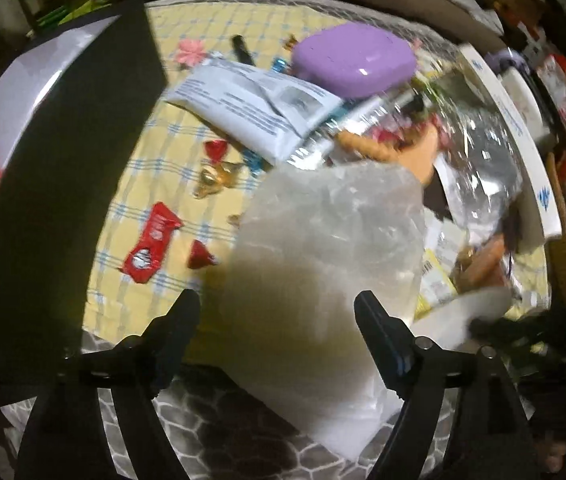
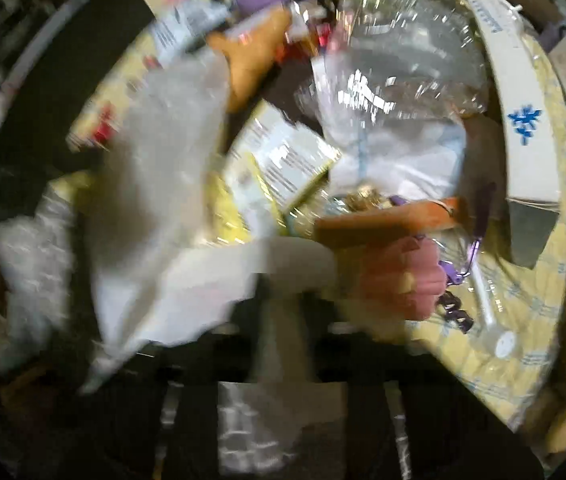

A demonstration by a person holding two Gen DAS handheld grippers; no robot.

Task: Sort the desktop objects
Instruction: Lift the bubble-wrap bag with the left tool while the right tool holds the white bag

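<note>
Plastic bag (image 1: pixel 323 264): translucent white, hanging between the left claw's fingers in the left view, covering the counter's (image 1: pixel 143 168) near middle; not seen gripped there.
Left claw (image 1: pixel 279 312): fingers apart, the bag between them; contact with the pads cannot be told.
Right claw (image 2: pixel 283 312): heavily blurred; fingers together, clamped on a white piece of the bag (image 2: pixel 171 200).
Left view only: purple case (image 1: pixel 353 58) at the far side, leaflet (image 1: pixel 259 104) just before it, red wrapper (image 1: pixel 153 242) and foil sweets (image 1: pixel 215 178) on the checked yellow cloth.
Right view only: pink item (image 2: pixel 403 276) beside the claw, purple clip (image 2: pixel 471 256), yellow-edged packet (image 2: pixel 283 160).
Both views: clear film (image 2: pixel 403 60), long white box (image 2: pixel 519 100) at right.
</note>
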